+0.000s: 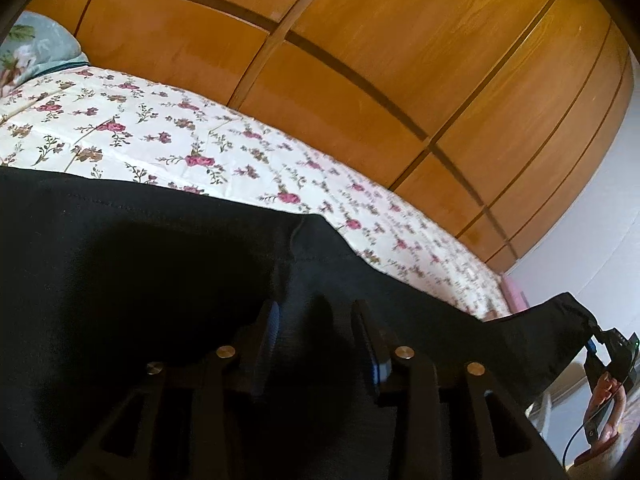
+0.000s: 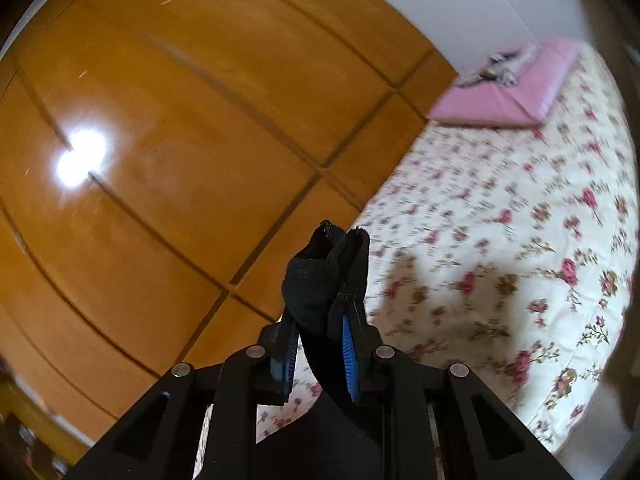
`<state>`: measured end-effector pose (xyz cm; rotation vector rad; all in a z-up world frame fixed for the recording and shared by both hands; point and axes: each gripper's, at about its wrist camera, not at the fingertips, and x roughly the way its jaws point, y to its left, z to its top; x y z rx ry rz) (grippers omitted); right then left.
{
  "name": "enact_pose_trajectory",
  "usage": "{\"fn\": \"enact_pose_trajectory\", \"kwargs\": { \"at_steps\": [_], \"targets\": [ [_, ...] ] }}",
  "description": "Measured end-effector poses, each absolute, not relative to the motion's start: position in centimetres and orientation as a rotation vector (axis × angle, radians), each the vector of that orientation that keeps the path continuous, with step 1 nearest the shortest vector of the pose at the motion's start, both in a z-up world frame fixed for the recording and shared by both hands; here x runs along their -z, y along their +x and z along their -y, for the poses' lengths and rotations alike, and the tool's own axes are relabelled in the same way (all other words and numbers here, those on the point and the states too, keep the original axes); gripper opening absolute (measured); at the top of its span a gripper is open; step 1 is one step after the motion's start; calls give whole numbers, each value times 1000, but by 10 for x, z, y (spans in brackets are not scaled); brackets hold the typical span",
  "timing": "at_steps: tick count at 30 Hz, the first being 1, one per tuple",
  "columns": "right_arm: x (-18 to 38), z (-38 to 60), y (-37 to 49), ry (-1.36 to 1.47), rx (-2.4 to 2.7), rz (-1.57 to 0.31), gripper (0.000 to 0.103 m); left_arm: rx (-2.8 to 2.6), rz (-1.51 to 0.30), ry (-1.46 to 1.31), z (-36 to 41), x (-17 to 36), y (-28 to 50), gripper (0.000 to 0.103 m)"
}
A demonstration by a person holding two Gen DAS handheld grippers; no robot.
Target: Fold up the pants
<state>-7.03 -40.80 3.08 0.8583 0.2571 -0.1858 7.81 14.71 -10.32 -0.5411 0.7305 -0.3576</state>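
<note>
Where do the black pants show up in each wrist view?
Left wrist: the pants fill the lower half, stretching right to the right gripper.
Right wrist: a bunched edge of the pants sits at centre, pinched in that gripper.
Shared landmark: the flowered bedspread.

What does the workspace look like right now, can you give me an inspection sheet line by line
Surface: bed with floral sheet, partly covered by the pants.
Job's things: black pants, stretched between both grippers, far end lifted.
Clutter: pink cushion; bluish floral pillow.
Grippers: left gripper over dark cloth, grip unclear; right gripper shut on a bunched pants end.
Cables: dark cable below the right gripper.
Surroundings: wooden wardrobe, white wall.
</note>
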Motion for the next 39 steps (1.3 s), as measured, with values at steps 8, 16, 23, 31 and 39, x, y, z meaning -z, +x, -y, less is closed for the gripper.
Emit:
{"fn": "enact_pose_trajectory", "kwargs": {
  "at_steps": [8, 16, 23, 31, 39],
  "targets": [
    [-69, 318, -66, 650, 80, -265, 20, 351, -703, -555, -152, 101, 73, 42],
    [-60, 212, -37, 515, -174, -353, 20, 352, -712, -568, -155, 104, 74, 42],
    [-10, 139, -8, 461, -347, -503, 20, 349, -723, -569, -156, 105, 75, 42],
    [59, 108, 15, 467, -380, -689, 23, 352, -730, -572, -156, 107, 76, 42],
    [75, 85, 20, 312, -380, -789, 49, 363, -731, -593, -159, 106, 76, 42]
  ]
}}
